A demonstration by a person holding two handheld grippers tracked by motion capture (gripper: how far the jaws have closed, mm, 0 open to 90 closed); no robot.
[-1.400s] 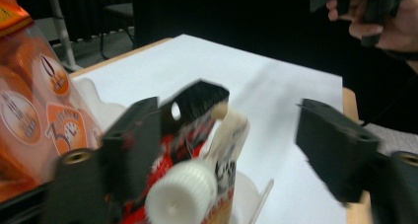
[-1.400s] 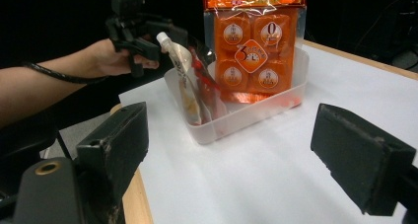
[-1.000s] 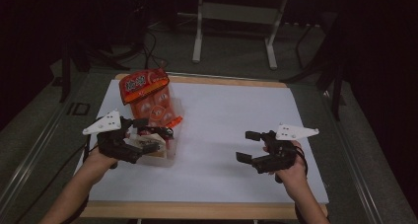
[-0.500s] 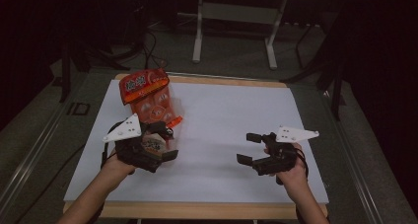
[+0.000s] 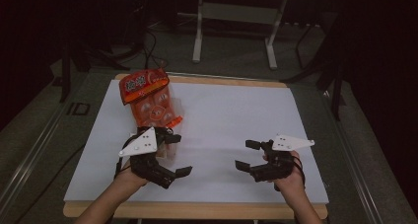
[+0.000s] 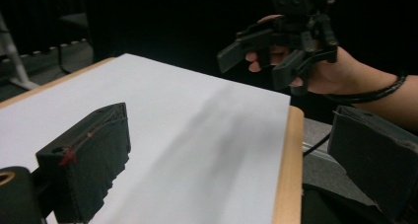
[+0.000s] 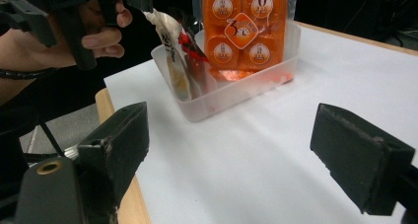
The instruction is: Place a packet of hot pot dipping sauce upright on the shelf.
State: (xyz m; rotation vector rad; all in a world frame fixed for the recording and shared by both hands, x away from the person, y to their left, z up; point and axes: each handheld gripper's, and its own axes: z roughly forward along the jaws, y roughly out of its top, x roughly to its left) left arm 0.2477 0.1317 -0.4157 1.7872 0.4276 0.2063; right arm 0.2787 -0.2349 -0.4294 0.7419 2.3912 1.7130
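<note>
Standing in a clear tub near the desk's far-left corner, the orange snack bag waits

Leaning upright in a clear plastic tub (image 7: 231, 93), the orange snack bag (image 5: 148, 98) stands towards the far-left corner of the desk (image 5: 236, 115), its top tipped away towards the far edge. A smaller crumpled wrapper (image 7: 175, 51) is tucked into the same tub beside it, seemingly so that the loose packets stay gathered in one place. The left tongs (image 5: 170, 157) sit just at the near side of the tub, jaws apart and holding nothing, turned across the desk towards the other hand. The right tongs (image 5: 251, 157) hover near the near-right part of the desk, well apart from the tub, jaws likewise spread and empty, pointed at the tub as if ready to reach in.

A white sheet covers the desk, leaving a strip of wooden rim bare. Beyond lies grey floor, a white metal stand (image 5: 236, 24) and dark surroundings.
</note>
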